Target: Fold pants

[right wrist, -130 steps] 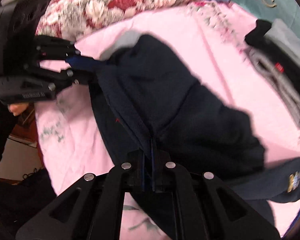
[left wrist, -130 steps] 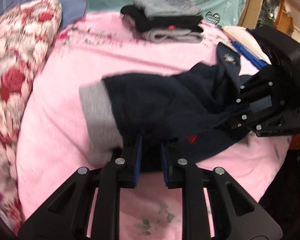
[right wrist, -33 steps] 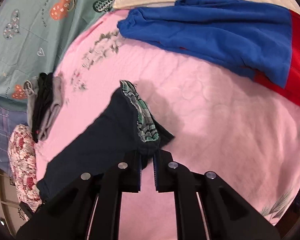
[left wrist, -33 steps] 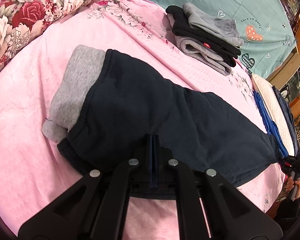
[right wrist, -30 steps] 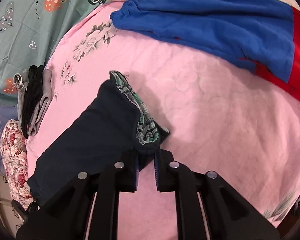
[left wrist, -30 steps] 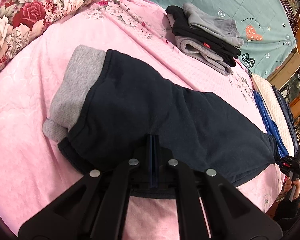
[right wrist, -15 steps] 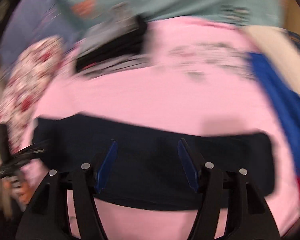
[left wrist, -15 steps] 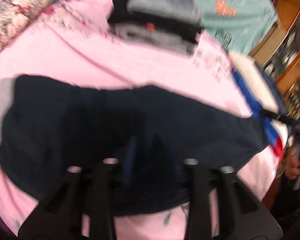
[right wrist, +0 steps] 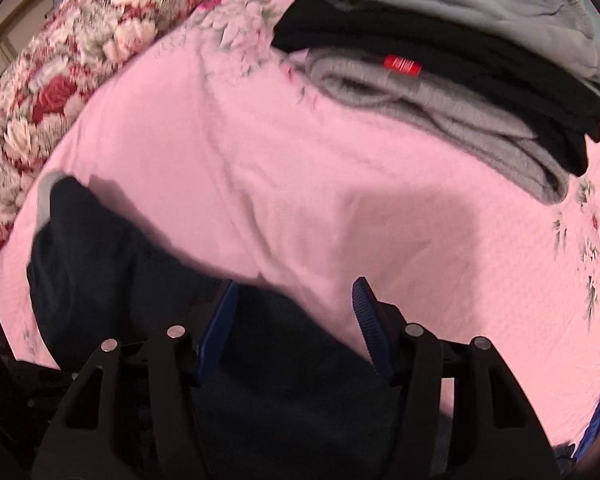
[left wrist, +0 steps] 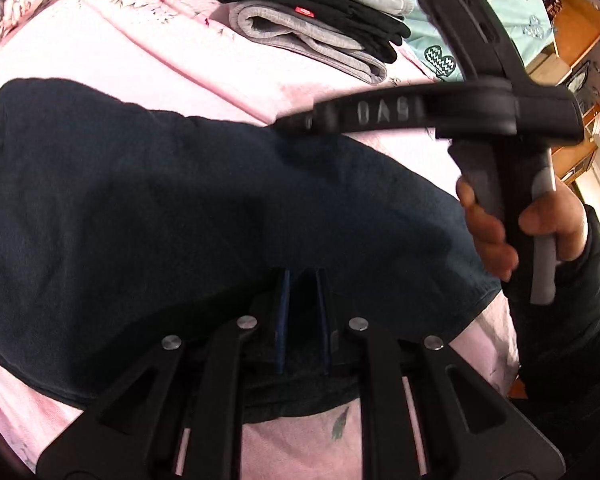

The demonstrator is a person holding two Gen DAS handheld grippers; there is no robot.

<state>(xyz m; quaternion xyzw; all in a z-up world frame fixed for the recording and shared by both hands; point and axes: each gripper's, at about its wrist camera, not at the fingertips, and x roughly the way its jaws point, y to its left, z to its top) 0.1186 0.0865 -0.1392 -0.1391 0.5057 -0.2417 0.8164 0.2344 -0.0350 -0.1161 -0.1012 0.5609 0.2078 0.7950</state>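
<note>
Lying flat across the pink bedspread (right wrist: pixel 300 184), the dark navy pants (left wrist: pixel 180 216) sit under both tools. The left gripper (left wrist: pixel 301 312) shows a narrow gap pinching the near hem. The right gripper (right wrist: pixel 294 320) stands apart over the cloth, its jaws closing, pads not pressing.

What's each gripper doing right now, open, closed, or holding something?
Left gripper: narrow gap between its pads over the navy pants; a grip cannot be told.
Right gripper: open, jaws closing, nothing pinched.

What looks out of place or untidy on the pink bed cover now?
Nothing stands out. The dark pants lie fairly flat on the pink bed cover, and the pile of folded clothes beyond them is neat.
</note>
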